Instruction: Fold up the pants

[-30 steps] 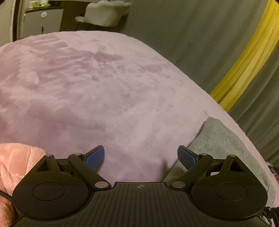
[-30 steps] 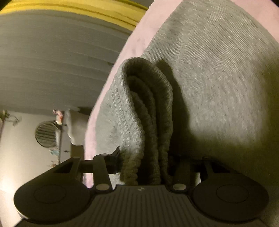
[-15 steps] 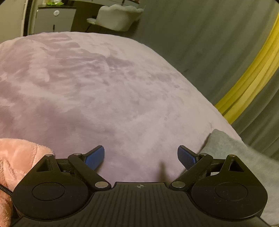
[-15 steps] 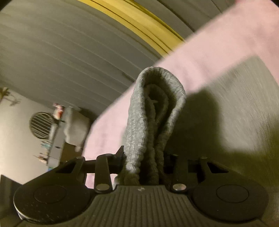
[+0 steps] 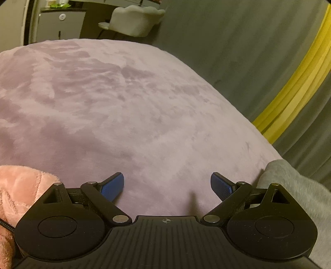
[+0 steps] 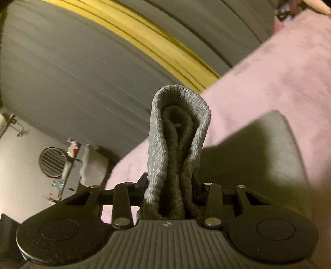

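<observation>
Grey knit pants [image 6: 178, 144] stand as a bunched, ribbed fold between the jaws of my right gripper [image 6: 171, 190], which is shut on them; its pads are hidden by the cloth. More of the pants [image 6: 258, 157] hangs below to the right, above the pink bed cover [image 6: 279, 68]. In the left wrist view a grey corner of the pants [image 5: 293, 182] lies at the right edge of the bed. My left gripper [image 5: 167, 185] is open with its blue pads [image 5: 113, 186] wide apart over the bare cover, holding nothing.
A fluffy pink garment [image 5: 20, 192] lies at the lower left beside my left gripper. Grey curtains with a yellow stripe [image 5: 293, 87] hang along the bed's far side. A pale chair [image 5: 134, 19] and a cabinet [image 5: 60, 24] stand beyond the bed.
My right gripper has risen with the pants, so the curtain and bed edge now fill its view. In the left wrist view less of the grey cloth shows at the right.
</observation>
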`<state>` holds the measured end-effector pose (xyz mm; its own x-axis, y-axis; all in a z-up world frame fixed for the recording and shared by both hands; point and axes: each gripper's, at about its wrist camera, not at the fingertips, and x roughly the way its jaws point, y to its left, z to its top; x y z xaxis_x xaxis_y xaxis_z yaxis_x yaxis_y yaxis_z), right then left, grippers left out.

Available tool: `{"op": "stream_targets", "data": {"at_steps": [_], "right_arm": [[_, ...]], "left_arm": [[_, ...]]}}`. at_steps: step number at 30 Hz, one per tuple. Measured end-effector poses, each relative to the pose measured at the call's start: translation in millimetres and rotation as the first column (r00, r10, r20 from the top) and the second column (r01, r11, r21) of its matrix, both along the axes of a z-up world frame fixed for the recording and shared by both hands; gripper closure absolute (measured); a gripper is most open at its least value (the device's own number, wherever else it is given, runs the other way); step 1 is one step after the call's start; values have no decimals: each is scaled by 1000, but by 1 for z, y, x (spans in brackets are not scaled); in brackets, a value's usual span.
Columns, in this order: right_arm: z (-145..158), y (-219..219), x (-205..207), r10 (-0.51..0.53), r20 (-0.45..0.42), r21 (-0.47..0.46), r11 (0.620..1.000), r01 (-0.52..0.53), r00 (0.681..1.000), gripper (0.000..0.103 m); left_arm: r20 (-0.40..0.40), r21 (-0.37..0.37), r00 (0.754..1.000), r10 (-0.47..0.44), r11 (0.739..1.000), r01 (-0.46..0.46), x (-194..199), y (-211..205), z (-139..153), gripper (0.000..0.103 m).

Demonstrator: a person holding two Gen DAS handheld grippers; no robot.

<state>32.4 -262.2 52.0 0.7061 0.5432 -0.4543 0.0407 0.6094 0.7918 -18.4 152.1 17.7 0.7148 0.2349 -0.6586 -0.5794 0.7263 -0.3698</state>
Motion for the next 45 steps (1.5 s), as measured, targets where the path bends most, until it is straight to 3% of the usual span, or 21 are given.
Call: {"op": "stream_targets", "data": {"at_steps": [6,8,10,12,16,22,32,34,36,37,39,40,43,45], "right_arm": [[-33,-11,-1,-33,-49,-11,999,33,998,64],[-41,-12,0,-19,-71,-55,998,16,997,56],[-47,-15,2,-17,-121,-160,987,-3,992,36],[-57,-26,-4,-32,-144,-217,976,0,989,30],[-73,-41,-14,-55,-160,-185,982,25,986,17],[-96,-34,-10,-44,-204,-196,981,3,978,7],[-115,-43,-8,-15,-191,-135,991,-11,981,4],[-121,-46,-6,0,-188,-107,994,-21,982,4],[-125,-48,-3,18,-183,-78,996,-32,983,4],[-127,-50,-1,29,-179,-66,997,-42,983,4],[-129,-54,1,54,-173,-38,997,-62,983,4],[-131,-55,3,66,-171,-25,997,-72,983,4],[-137,-60,10,102,-156,29,995,-99,982,4],[-142,-60,17,118,-153,75,991,-108,981,4]], "left_arm": [[-6,10,1000,-12,1000,12,2,-3,0,7],[-13,17,1000,-20,1000,21,3,-5,0,7],[-11,20,999,-47,999,47,5,-8,-1,7],[-7,34,996,-90,995,90,7,-14,0,7],[-9,54,986,-166,985,166,11,-25,1,7],[-11,54,969,-248,967,248,14,-35,1,7],[-42,15,911,-411,911,412,25,-51,-4,7],[-33,-23,889,-457,889,457,29,-51,-5,7],[-21,-88,849,-527,847,524,38,-49,-8,7],[-19,-121,818,-575,813,569,45,-48,-10,7],[-61,-188,725,-686,721,667,64,-53,-18,6],[-79,-199,689,-720,689,697,72,-57,-21,5],[-94,-195,594,-799,600,776,94,-72,-22,2],[-75,-236,549,-832,550,801,112,-82,-21,2]]}}
